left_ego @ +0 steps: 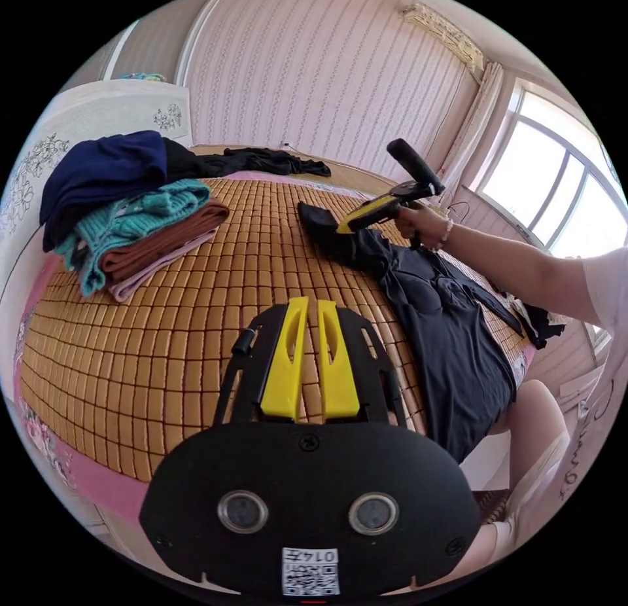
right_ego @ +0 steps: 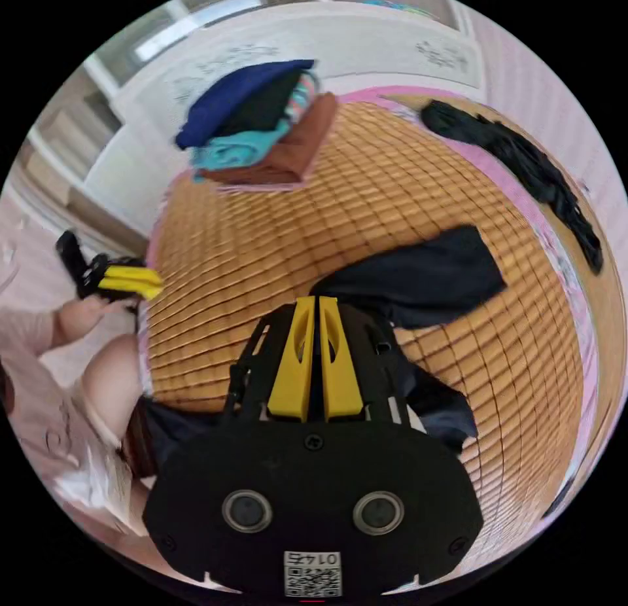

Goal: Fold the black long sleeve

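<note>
One sleeve fold under way: right gripper (left_ego: 345,225) pinches the black long sleeve (left_ego: 451,344) ahead of it; left gripper (left_ego: 311,357) closed empty; body unfolded

So in my left gripper view, the folded pile (left_ego: 131,207) sits upper left on the mat (left_ego: 196,344), my long sleeve (left_ego: 445,331) sprawls right of centre, and another garment (left_ego: 275,162) lies along the mat's far edge up top.
</note>
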Action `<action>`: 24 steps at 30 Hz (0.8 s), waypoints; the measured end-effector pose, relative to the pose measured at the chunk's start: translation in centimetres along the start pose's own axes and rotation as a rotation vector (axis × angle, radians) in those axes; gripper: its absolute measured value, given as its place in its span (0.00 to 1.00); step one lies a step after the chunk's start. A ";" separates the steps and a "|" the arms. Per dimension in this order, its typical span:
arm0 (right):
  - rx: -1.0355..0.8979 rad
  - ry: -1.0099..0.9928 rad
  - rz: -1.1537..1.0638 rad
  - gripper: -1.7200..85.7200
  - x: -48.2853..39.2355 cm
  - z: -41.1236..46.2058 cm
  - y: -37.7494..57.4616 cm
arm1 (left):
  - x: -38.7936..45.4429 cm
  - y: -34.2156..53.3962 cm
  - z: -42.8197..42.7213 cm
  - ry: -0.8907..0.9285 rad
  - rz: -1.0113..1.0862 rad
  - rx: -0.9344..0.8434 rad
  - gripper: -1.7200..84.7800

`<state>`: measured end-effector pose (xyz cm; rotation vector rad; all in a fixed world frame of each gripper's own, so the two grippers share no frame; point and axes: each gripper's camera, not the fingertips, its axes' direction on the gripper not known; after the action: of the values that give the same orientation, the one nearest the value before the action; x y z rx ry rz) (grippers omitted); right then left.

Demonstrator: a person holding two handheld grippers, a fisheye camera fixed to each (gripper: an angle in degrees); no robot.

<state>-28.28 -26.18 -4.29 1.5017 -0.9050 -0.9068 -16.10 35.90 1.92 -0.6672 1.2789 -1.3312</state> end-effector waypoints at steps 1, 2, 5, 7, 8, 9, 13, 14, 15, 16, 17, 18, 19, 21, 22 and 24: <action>0.009 -0.097 -0.178 0.03 -3.0 -0.8 0.1 | -0.7 1.0 -1.7 -0.015 -0.022 0.014 0.05; -0.018 -0.113 -0.293 0.04 -5.5 -1.3 0.4 | -1.3 2.1 -3.5 -0.036 -0.037 0.029 0.06; -0.088 -0.051 -0.371 0.10 -8.0 -1.5 1.2 | -2.5 4.5 -7.1 -0.108 -0.061 0.032 0.06; -0.120 -0.007 -0.293 0.14 -7.0 -1.2 1.2 | -3.4 5.3 -8.1 -0.145 -0.072 0.019 0.06; -0.148 0.003 -0.239 0.14 -5.9 -0.8 1.1 | -4.1 5.3 -8.3 -0.154 -0.080 -0.001 0.06; -0.158 0.009 -0.208 0.14 -5.3 -0.5 1.0 | -4.5 5.1 -8.2 -0.151 -0.082 -0.015 0.06; -0.161 0.103 0.007 0.14 -1.4 1.0 0.1 | -5.0 0.4 -5.9 -0.107 0.010 -0.009 0.06; -0.157 0.122 0.058 0.13 -0.4 1.5 -0.3 | -4.8 -1.8 -4.3 -0.093 0.043 -0.020 0.06; -0.145 0.121 0.075 0.13 0.0 1.8 -0.5 | -4.6 -3.0 -3.2 -0.088 0.059 -0.030 0.06; -0.124 0.115 0.110 0.13 0.8 2.3 -0.9 | -4.2 -5.1 -1.1 -0.085 0.082 -0.048 0.07; -0.117 0.104 0.135 0.13 1.4 3.2 -1.4 | -3.8 -7.1 1.3 -0.077 0.104 -0.077 0.07; -0.121 0.101 0.147 0.13 1.8 3.7 -1.6 | -3.6 -8.0 2.6 -0.075 0.107 -0.100 0.08; -0.138 0.105 0.172 0.13 2.4 4.9 -1.9 | -3.1 -9.4 5.2 -0.073 0.118 -0.155 0.10; -0.166 0.112 0.197 0.12 3.3 6.6 -2.2 | -2.6 -10.4 8.3 -0.041 0.098 -0.231 0.10; -0.187 0.110 0.214 0.11 3.9 7.6 -2.3 | -2.4 -10.6 10.1 -0.026 0.113 -0.311 0.09; -0.186 0.109 0.226 0.10 4.5 8.5 -2.2 | -1.9 -10.4 10.8 -0.042 0.191 -0.342 0.05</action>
<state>-34.02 -33.49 -7.59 1.2498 -0.8661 -0.7161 -9.10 32.30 14.80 -0.7816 1.5118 -0.9476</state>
